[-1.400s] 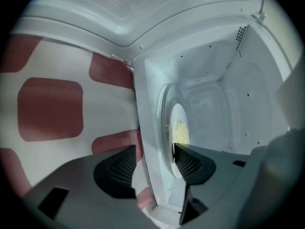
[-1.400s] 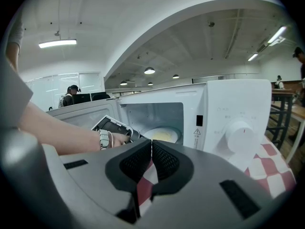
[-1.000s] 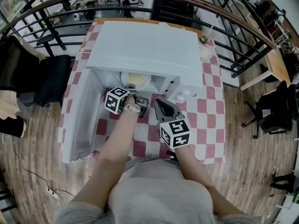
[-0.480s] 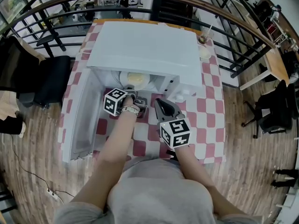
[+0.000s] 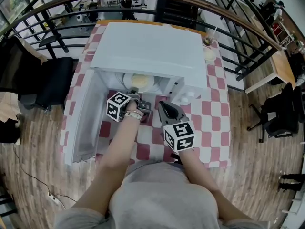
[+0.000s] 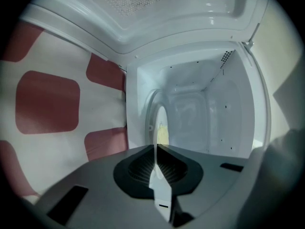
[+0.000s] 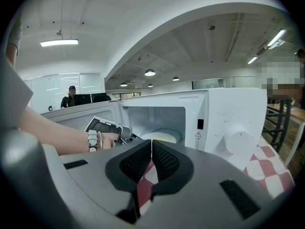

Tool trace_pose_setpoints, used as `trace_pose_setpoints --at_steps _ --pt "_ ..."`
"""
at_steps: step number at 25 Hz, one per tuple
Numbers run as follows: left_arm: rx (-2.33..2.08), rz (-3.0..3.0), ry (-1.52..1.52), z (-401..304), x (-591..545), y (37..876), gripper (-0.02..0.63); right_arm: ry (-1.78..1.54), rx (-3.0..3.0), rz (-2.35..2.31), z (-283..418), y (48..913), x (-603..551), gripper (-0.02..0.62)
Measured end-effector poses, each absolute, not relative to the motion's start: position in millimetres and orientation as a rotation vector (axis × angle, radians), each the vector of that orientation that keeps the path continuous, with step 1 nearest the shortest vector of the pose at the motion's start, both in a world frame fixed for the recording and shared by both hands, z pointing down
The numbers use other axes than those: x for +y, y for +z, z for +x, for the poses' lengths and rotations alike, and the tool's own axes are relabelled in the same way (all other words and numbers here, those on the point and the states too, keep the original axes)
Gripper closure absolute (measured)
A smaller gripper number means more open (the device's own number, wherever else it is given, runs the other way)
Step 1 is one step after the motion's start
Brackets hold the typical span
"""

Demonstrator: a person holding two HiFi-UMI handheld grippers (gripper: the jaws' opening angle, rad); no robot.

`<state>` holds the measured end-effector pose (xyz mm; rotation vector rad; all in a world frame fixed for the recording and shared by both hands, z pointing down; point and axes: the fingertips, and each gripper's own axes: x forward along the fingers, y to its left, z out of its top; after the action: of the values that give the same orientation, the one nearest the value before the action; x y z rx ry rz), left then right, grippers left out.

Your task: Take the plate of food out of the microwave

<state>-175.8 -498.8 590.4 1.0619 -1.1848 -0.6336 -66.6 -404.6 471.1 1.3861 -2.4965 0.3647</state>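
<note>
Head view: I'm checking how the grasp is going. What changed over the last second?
The left gripper closed its fingers onto the near rim of the plate, apparently pinching it. The right gripper, shut and empty, the microwave and its open door stayed put; the plate is still inside.

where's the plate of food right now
In the head view, the plate of food sits inside the open microwave, left of its dial, beyond the left gripper.

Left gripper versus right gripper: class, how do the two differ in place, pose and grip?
The left gripper reaches into the open microwave; the right gripper hangs outside, over the checked tablecloth. The left gripper is rolled on its side; the right gripper sits upright. The left gripper's jaws pinch the rim of the plate; the right gripper's hold nothing. Both have closed jaws.
</note>
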Motion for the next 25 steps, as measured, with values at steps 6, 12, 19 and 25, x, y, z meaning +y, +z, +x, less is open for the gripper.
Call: trace_pose_setpoints --at_steps 6,12,19,25 --pt "-1.163 1.098 -0.650 -174 -496 583 0.591 0.356 -2.498 1.388 -66 467 -405 0.568" --pt "-1.156 1.140 -0.646 -174 -489 579 0.591 0.351 -2.503 1.395 -66 464 -403 0.569" --pt "-1.134 1.182 -0.650 -173 -482 568 0.591 0.343 -2.519 1.402 -68 459 -400 0.569" --pt "-1.111 1.195 -0.675 -173 -471 556 0.591 0.342 -2.524 1.418 -70 456 -394 0.569"
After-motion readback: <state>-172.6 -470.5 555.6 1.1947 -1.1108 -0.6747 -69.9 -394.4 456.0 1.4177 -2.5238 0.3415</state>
